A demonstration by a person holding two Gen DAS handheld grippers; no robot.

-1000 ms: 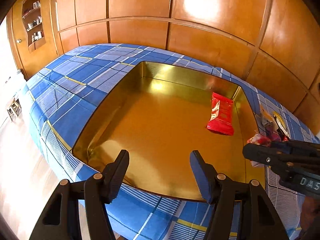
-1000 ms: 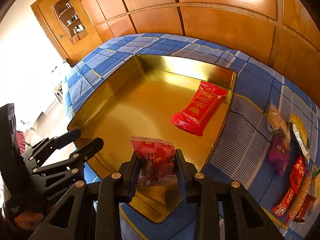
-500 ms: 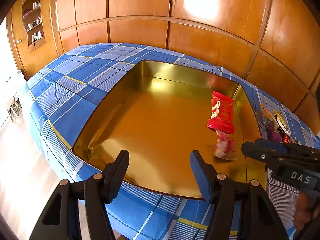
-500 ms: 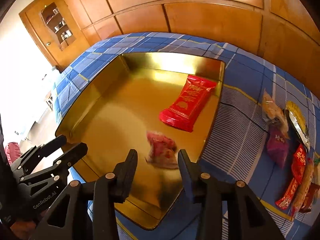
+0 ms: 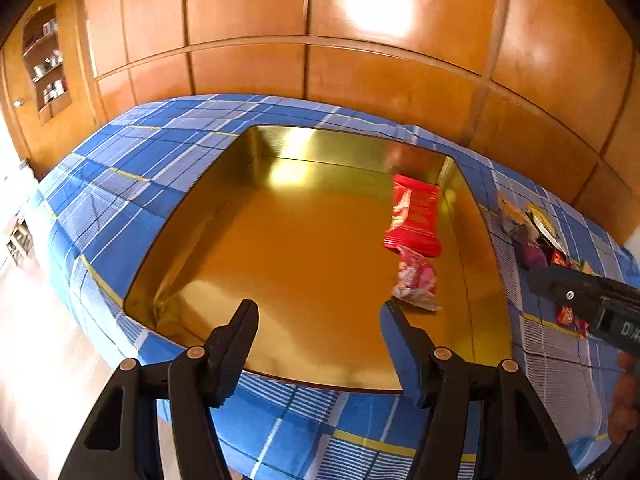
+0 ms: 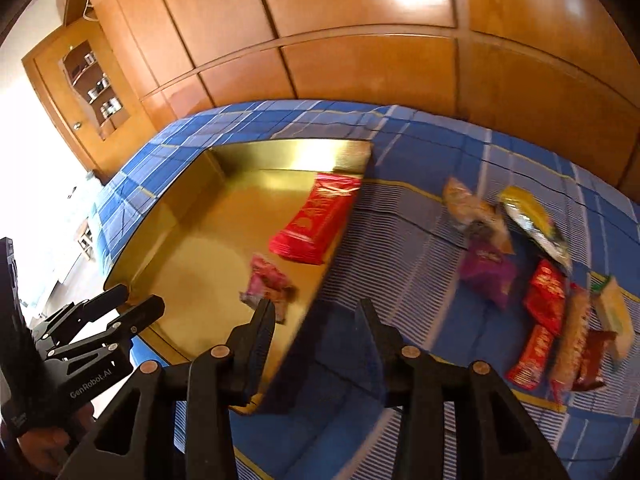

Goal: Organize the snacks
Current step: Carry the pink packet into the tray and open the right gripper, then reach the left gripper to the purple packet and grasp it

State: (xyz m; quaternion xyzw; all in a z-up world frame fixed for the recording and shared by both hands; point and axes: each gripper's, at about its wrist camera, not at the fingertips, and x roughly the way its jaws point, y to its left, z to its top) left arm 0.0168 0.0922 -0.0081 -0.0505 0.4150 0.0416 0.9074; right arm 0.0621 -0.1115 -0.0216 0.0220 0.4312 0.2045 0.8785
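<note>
Black plastic jaws frame the bottom of both wrist views. The right gripper (image 6: 316, 328) is seen spread with nothing between its pads; its jaws have just been opening, and the pink packet (image 6: 266, 286) it carried now lies loose on the floor of the gold tray (image 6: 180, 216), just past the left fingertip at about eleven o'clock. The left gripper (image 5: 316, 332) is held half spread and empty over the near rim of the tray, with the pink packet at about one o'clock from it.

Just beyond the pink packet, touching or nearly touching it, a red packet (image 6: 316, 220) is seen lying flat by the tray's right wall. The tray is set on a blue checked cloth (image 6: 400, 216).

At about two to three o'clock of the right gripper, the loose snacks (image 6: 552, 288) are spread on the cloth outside the tray: a purple bag (image 6: 486, 272), a yellow bag (image 6: 532, 220), and several red and brown bars close together.

These are judged to be light, crinkly foil wrappers, soft and easily crushed, and slippery on the flat faces. A grip is best taken across the narrow width at the middle, or on a crimped end seal, with a gentle squeeze. The overlapping bars may need separating so that only one is lifted.
</note>
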